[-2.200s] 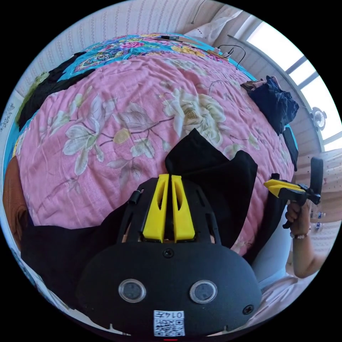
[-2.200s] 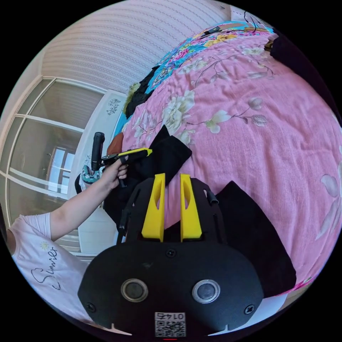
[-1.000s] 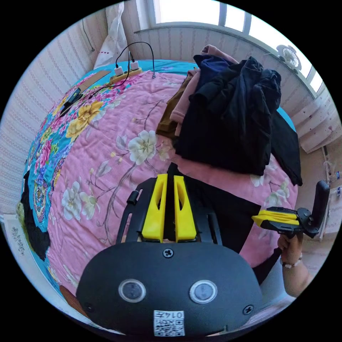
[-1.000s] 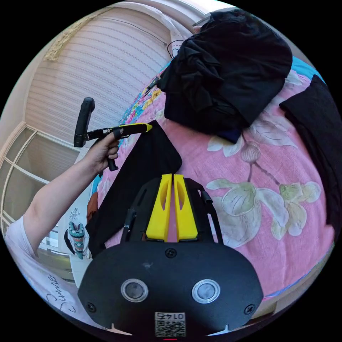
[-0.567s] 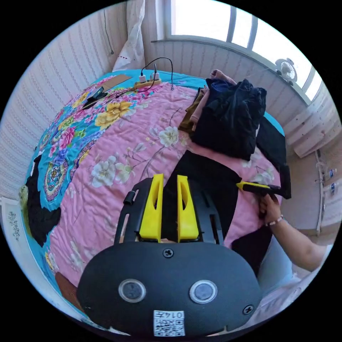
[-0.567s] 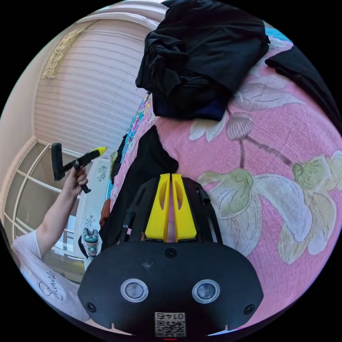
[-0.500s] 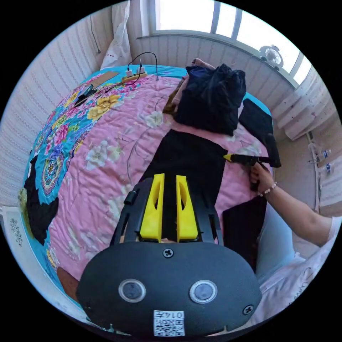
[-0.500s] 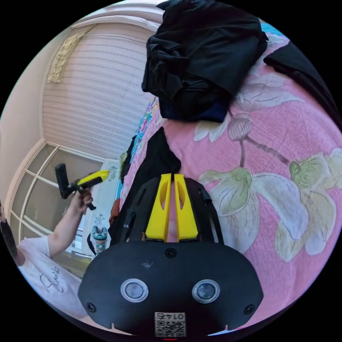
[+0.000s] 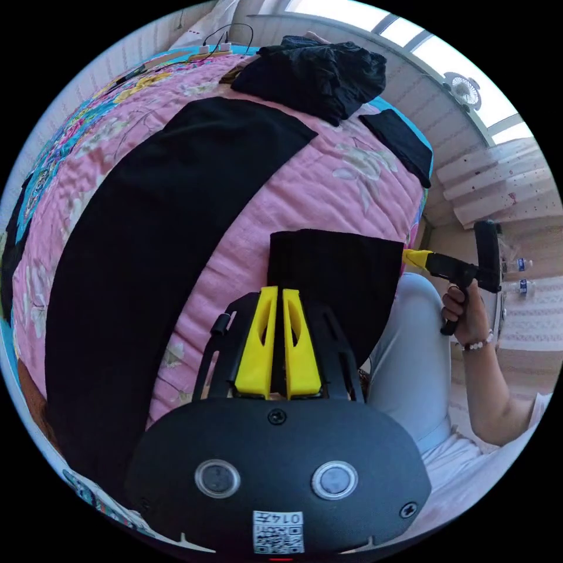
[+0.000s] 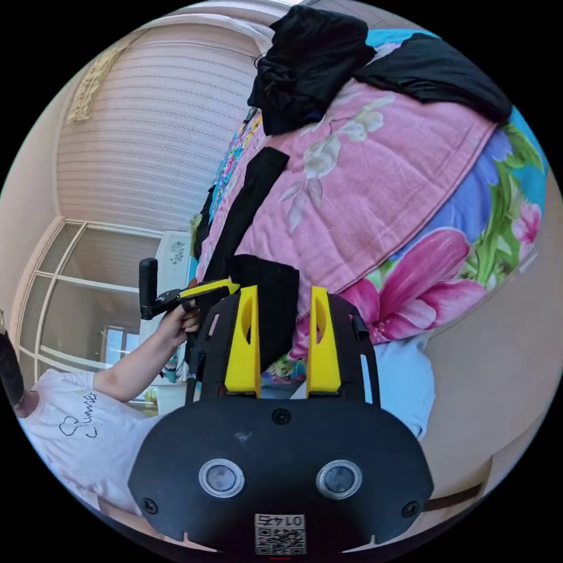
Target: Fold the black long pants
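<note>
The black long pants lie stretched in a long band across the pink floral quilt. Their near end hangs at the bed's edge. My left gripper has its yellow jaws pressed together on one corner of that end. My right gripper, held in a hand, sits at the opposite corner. In the right gripper view the pants run away up the bed. There the right gripper stands wide open with the hanging end between its jaws, untouched. The left gripper pinches the cloth just to its left.
A heap of dark clothes and a folded black garment lie at the far end of the bed. A power strip with cables sits by the wall. The person's leg in light trousers stands against the bed's edge.
Both cameras have pulled back from the clothes heap to the bed's near edge. The left jaws, slightly apart before, are now shut on the cloth. The right jaws have opened.
</note>
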{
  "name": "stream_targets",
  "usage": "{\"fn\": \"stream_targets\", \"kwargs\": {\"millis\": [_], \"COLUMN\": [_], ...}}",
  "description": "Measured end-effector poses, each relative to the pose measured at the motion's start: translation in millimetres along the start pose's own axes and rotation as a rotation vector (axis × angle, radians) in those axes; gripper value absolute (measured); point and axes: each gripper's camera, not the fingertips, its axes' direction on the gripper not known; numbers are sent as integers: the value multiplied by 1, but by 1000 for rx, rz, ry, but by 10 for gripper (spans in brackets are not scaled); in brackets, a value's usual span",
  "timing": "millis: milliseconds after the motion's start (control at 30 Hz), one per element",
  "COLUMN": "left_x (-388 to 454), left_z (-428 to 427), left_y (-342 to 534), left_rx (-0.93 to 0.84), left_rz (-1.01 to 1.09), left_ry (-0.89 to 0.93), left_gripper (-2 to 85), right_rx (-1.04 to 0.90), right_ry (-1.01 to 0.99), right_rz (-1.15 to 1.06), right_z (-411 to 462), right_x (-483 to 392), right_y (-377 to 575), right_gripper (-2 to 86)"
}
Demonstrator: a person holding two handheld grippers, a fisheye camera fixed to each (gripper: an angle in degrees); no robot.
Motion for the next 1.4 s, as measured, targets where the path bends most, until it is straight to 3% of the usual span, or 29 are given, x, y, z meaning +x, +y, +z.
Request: {"fn": "stream_targets", "kwargs": {"millis": [133,267,433,633,800,900,1000,1100,1267,1400], "left_x": [21,46,75,88,69,47,13,-34,-109,-152], "left_z": [-33,-52,-40,21,2,-44,-96,-134,-161,-165], "left_y": [4,-16,-45,-41,-1,54,146,271,522,678], "left_rx": [43,74,2,-148,-117,-33,54,68,23,159], "left_rz": [104,225,345,375,344,362,332,171,-335,-812], "left_ry": [-27,-105,-86,-128,-53,-74,-213,-321,-290,-179], "left_gripper": [-8,-10,-10,-5,28,55,60,61,69,82], "right_rx": [-3,142,234,186,105,93,113,171,352,320], "right_ry": [-9,-101,-49,15,72,60,35,35,235,186], "right_rz": [-23,-35,-15,132,174,191,203,203,135,21], "right_z": [-7,-47,-82,-76,-67,-66,-68,-76,-98,-82], "right_x": [2,8,21,54,56,57,56,48,-8,-46], "right_y": [-1,13,25,25,18,18,21,28,43,22], "right_gripper": [22,8,4,3,4,5,8,15,28,43]}}
